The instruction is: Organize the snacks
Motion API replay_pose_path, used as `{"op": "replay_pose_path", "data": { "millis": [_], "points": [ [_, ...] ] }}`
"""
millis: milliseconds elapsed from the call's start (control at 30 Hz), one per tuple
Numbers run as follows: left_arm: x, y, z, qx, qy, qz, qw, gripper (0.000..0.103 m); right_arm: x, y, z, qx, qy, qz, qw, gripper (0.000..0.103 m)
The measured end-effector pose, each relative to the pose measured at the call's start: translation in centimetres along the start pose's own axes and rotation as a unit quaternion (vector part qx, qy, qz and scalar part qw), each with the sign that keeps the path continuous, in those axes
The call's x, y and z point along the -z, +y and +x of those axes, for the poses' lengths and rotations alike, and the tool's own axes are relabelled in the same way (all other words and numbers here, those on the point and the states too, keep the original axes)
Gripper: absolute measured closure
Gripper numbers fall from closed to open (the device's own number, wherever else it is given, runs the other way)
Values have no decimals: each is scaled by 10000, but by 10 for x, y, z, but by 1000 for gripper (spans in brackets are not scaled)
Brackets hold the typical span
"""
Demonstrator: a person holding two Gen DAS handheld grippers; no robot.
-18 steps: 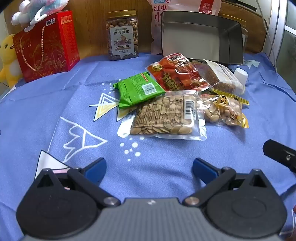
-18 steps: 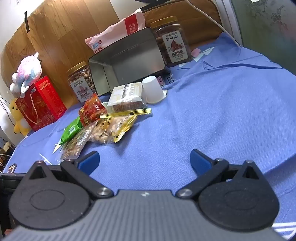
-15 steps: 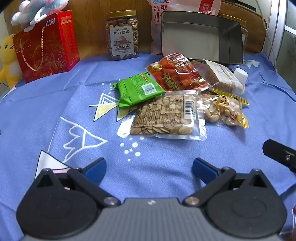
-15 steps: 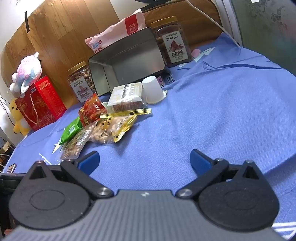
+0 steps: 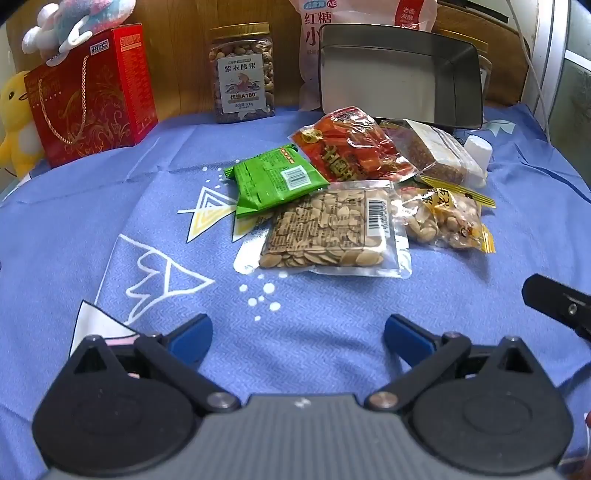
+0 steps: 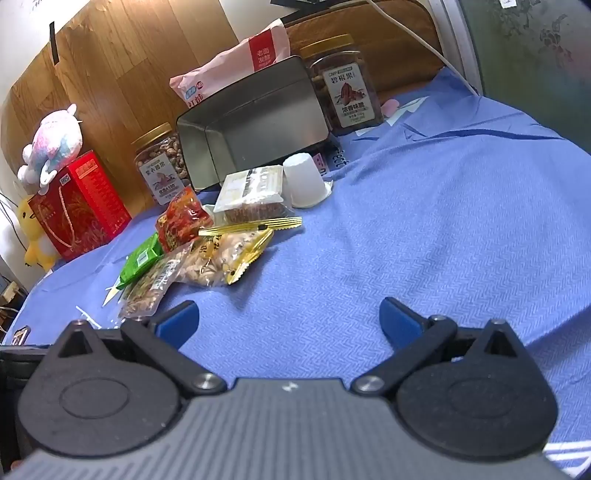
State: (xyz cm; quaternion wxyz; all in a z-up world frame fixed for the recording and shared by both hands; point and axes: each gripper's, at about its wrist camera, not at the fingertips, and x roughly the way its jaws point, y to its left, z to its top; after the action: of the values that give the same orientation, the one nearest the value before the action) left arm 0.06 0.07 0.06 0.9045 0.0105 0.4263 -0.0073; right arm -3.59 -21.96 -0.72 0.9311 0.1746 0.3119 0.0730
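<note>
Hovering released above the tabletop [image 5: 92, 229], the left gripper [image 5: 298, 334] and right gripper [image 6: 288, 317] have grasped nothing yet; next, probably, reach the seed packet [image 5: 325, 236].

Colour check from my end: the tablecloth [image 5: 92, 229] is blue with white and yellow mountain doodles and white dots. I've got a green packet [image 5: 275, 181], a red-orange packet [image 5: 351, 147], a yellow-edged peanut bag [image 5: 443, 218], plus a red gift box [image 5: 92, 92] with gold swirls.

A home: plush toys [image 5: 74, 22], blue bedsheet [image 5: 92, 229].
</note>
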Motion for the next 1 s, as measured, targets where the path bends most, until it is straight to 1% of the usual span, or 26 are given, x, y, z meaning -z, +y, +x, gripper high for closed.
{"op": "replay_pose_path", "data": {
  "millis": [300, 467, 600, 667, 733, 800, 867, 933, 967, 1000],
  "points": [
    [0, 0, 0, 5, -60, 11, 10000, 0, 0, -1, 1, 6, -10, -18, 10000, 0],
    [7, 4, -3, 104, -340, 112, 9993, 0, -1, 0, 1, 15, -17, -42, 10000, 0],
    [19, 11, -7, 356, -662, 407, 9963, 0, -2, -2, 2, -39, -55, -40, 10000, 0],
    [20, 17, -9, 457, -689, 474, 9954, 0, -3, 1, 3, -57, -67, -102, 9999, 0],
    [18, 28, -13, 646, -729, 257, 9949, 0, -5, 3, 4, -124, -109, -199, 9997, 0],
    [14, 46, -17, 863, -846, -83, 9926, 0, -7, 7, 4, -216, -199, -375, 9989, 0],
    [6, 63, -18, 926, -968, -364, 9903, 0, -10, 13, 4, -380, -258, -600, 9971, 4],
    [-6, 81, -17, 978, -1034, -576, 9881, 0, -14, 22, 6, -666, -236, -846, 9939, 18],
    [-13, 89, -15, 1035, -1022, -653, 9872, 2, -17, 26, 8, -815, -203, -972, 9917, 20],
    [-21, 98, -13, 1139, -992, -736, 9858, 4, -21, 31, 11, -966, -161, -1104, 9890, 29]
  ]
}}
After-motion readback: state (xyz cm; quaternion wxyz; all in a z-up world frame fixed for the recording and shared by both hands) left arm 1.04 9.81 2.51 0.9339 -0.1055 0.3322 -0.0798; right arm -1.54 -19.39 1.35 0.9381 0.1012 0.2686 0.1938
